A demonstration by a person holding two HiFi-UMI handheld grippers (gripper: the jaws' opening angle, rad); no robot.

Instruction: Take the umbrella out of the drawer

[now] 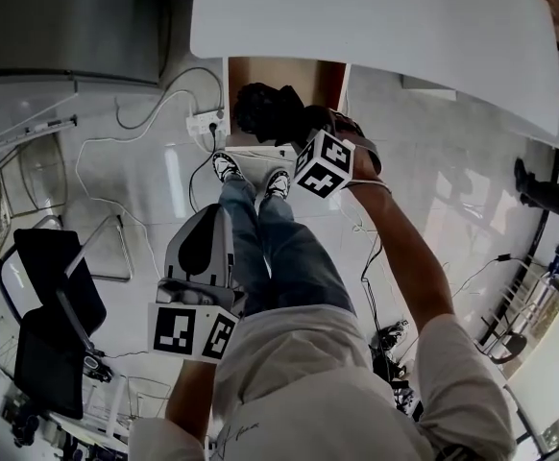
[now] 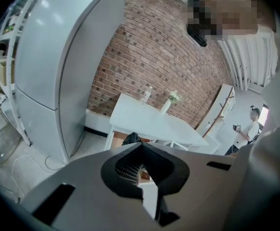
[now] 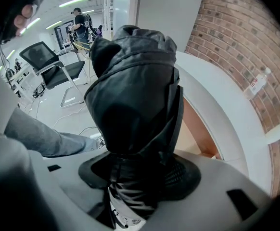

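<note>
A folded black umbrella (image 1: 268, 107) (image 3: 135, 90) is held upright in my right gripper (image 1: 294, 125) (image 3: 140, 177), whose jaws are shut on its lower part. It hangs in the air just in front of the open drawer (image 1: 260, 70) (image 3: 203, 129), whose brown inside shows under the white table (image 1: 376, 27) (image 3: 222, 100). My left gripper (image 1: 207, 221) (image 2: 142, 179) hangs lower, beside the person's legs. Its jaws stand together with nothing between them. In the left gripper view the umbrella (image 2: 130, 139) shows small beyond the jaws, under the table (image 2: 149, 121).
A black office chair (image 1: 49, 286) (image 3: 53, 64) stands to the left. A power strip (image 1: 207, 121) and cables lie on the floor near the drawer. A tall grey fridge (image 2: 58, 57) and a brick wall (image 2: 159, 47) are in view. Another person (image 2: 250, 126) stands far off.
</note>
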